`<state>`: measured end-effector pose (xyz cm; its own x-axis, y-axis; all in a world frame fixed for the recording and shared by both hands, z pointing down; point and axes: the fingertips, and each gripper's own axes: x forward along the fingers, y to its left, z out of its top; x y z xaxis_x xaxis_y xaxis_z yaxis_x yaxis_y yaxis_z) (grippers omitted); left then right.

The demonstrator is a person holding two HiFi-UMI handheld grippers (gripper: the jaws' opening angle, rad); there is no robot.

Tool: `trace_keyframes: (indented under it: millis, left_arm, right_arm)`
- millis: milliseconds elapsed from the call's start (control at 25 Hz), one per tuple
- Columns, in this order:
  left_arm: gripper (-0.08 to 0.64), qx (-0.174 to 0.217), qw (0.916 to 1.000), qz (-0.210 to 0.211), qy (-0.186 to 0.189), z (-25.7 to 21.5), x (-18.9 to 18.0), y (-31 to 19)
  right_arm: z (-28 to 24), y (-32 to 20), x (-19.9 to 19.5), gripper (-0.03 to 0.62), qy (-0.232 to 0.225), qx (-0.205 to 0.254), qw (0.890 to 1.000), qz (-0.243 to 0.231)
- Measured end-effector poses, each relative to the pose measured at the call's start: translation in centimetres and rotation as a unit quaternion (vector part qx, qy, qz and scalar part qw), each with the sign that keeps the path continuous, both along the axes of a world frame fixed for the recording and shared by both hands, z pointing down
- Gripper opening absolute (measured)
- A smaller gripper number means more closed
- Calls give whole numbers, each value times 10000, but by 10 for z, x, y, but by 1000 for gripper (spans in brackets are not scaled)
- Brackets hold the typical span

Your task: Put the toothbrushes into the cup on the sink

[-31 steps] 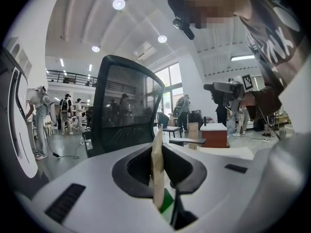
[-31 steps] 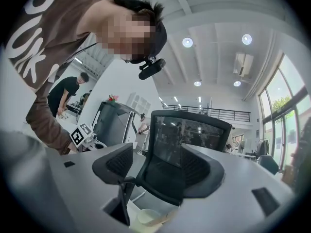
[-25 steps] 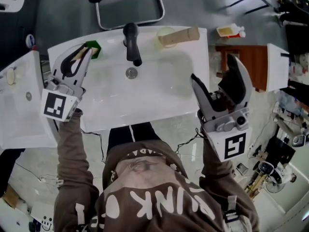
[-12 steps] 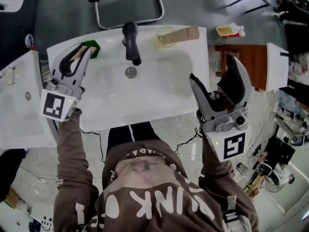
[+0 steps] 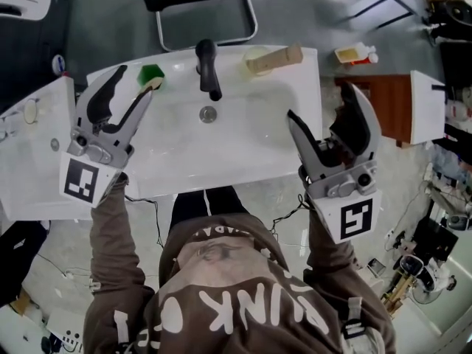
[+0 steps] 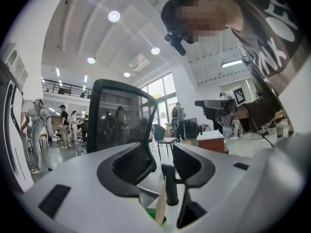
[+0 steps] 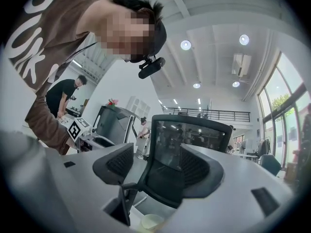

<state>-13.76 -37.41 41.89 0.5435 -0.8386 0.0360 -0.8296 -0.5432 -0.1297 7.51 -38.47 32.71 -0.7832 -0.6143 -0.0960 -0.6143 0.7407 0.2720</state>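
Note:
On the back left corner of the white sink [image 5: 243, 161] stands a green cup [image 5: 153, 73] with a wooden toothbrush [image 5: 155, 84] leaning in it. My left gripper [image 5: 133, 84] hovers just left of the cup, its jaws opening. In the left gripper view the toothbrush handle [image 6: 160, 207] rises from the green cup [image 6: 152, 215], low between the jaws of the left gripper [image 6: 163, 159] and free of the pads. A tan wooden piece [image 5: 276, 57] lies across a pale cup [image 5: 253, 53] at the back right. Over the sink's right edge, my right gripper [image 5: 325, 108] is open and empty.
A black faucet [image 5: 207, 66] stands at the back middle above the drain [image 5: 209, 113]. A black chair [image 5: 206, 6] is behind the sink. White cabinets [image 5: 33, 153] flank both sides. A brown table [image 5: 369, 87] lies to the right. The pale cup [image 7: 153, 221] shows below the right gripper [image 7: 155, 154].
The left gripper's jaws were shut on the toothbrush over the green cup; now they stand apart and the toothbrush rests in the cup. The right gripper has barely moved.

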Motion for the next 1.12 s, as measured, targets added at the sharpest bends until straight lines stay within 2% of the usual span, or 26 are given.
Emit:
trace_keyframes:
  millis: [240, 440, 840, 1120]
  left_arm:
    - [210, 503, 9983, 221, -193, -75, 24, 27]
    - [210, 632, 9971, 261, -325, -117, 38, 46]
    - [210, 770, 9964, 49, -341, -160, 40, 72]
    - [210, 875, 9952, 30, -440, -177, 42, 83]
  right_arm:
    - [-23, 12, -1, 307, -234, 76, 9997, -81]
    - [-39, 29, -3, 307, -392, 65, 9991, -167]
    - [-48, 55, -11, 284, -310, 20, 9989, -338]
    - [-62, 61, -12, 223, -283, 208, 9987, -378]
